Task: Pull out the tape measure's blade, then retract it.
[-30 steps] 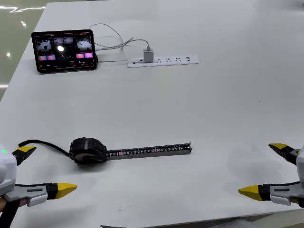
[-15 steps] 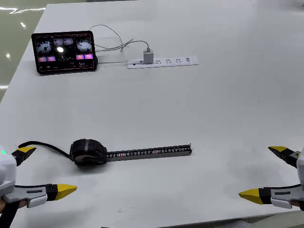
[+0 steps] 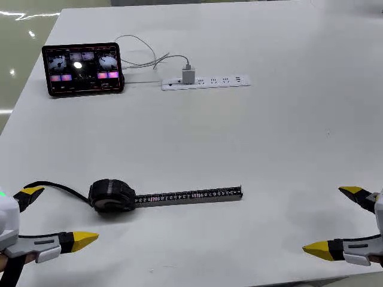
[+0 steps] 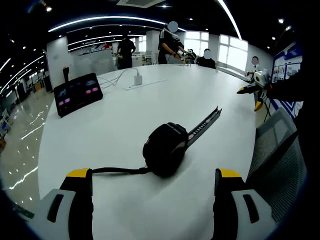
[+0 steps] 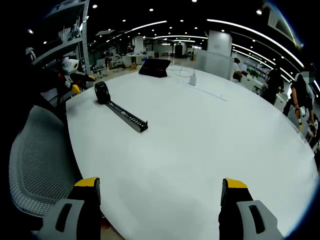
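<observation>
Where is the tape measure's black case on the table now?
In the head view the case lies at the front left of the table, ahead of the open left gripper, its blade stretching right.

A white table seen from the head view. At 8 o'clock a black tape measure lies on it, its blade drawn out flat toward 3 o'clock and a black strap trailing toward 9 o'clock. At 10 o'clock is a lit tablet, apparently propped at a tilt. At 12 o'clock lies a white power strip with a charger plugged in, and a pale cable loops between charger and tablet.
</observation>
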The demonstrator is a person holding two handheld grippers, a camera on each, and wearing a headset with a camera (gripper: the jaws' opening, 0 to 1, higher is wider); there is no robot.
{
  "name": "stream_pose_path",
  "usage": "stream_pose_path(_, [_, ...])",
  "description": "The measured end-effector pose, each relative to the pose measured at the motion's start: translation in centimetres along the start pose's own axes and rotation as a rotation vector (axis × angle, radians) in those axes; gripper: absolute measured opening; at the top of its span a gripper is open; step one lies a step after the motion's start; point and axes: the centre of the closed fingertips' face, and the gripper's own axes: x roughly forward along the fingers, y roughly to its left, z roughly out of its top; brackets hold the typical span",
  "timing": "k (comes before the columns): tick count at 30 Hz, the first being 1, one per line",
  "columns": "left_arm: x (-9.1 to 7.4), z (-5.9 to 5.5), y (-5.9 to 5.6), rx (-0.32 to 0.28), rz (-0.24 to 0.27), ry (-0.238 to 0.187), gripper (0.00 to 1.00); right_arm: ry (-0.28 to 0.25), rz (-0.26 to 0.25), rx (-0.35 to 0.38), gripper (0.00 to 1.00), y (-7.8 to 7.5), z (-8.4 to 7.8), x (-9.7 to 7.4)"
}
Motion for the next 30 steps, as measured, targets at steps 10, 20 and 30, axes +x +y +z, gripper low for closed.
stream_pose_path(10, [1.4,2.0,-0.2,-0.045,0.029,-0.003,0.99,0.020,0.046,-0.070,0.99,-0.1,2.1,0.8])
stream_pose_path(20, [2.7,2.8,-1.1,-0.053,0.027,0.000,0.99,0.057,0.102,-0.144,0.99,-0.2,4.5,1.8])
stream_pose_path(30, [4.5,2.9,-1.3,-0.072,0.058,0.015,0.99,0.081,0.156,-0.205,0.99,0.3,6.0,3.7])
